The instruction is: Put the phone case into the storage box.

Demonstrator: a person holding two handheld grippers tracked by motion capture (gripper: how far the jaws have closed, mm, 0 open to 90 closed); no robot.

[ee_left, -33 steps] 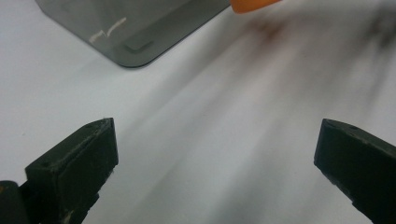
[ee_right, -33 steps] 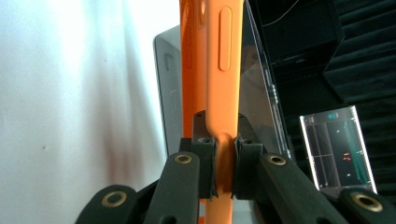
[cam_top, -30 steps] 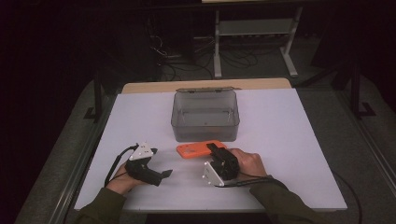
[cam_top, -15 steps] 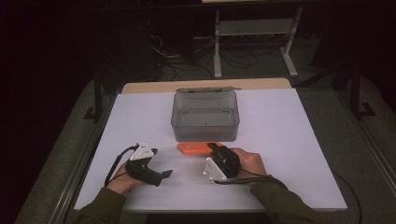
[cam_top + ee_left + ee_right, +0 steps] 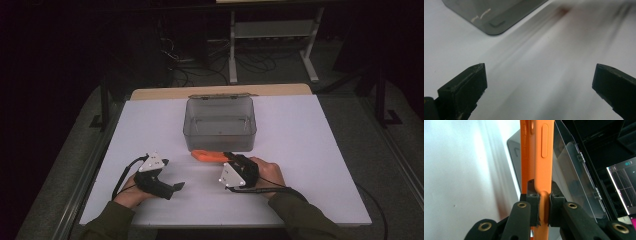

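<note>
The white table (image 5: pixel 310 165) carries a clear grey plastic box (image 5: pixel 220 122) standing open near the middle, its lid hinged back at the far edge, with nothing visible inside it. Just in front of the box's near wall is the orange phone case (image 5: pixel 207 155), and it has changed most: a second ago it lay flat on the table with the right gripper (image 5: pixel 235 167) reaching onto its near end, half a second ago it looked shorter under the gripper, and now only its left part sticks out past the gripper, raised toward the box. In the right gripper view the case (image 5: pixel 541 157) stands on edge, its side buttons facing the camera, and the black jaws are clamped on its lower rim, so the gripper is closed and holding the case. I judge that the pick-up is done and the carry into the box has begun; what remains is to lift the case over the near wall and let it go inside. The right hand (image 5: pixel 265 172) has moved a little forward and toward the box across the three moments. The left gripper (image 5: pixel 176 187) rests on the table at the near left, where it was in both earlier frames; in the left gripper view its jaws stand wide apart over bare table with a corner of the box (image 5: pixel 496 15) ahead, so it is open and holds nothing.
</note>
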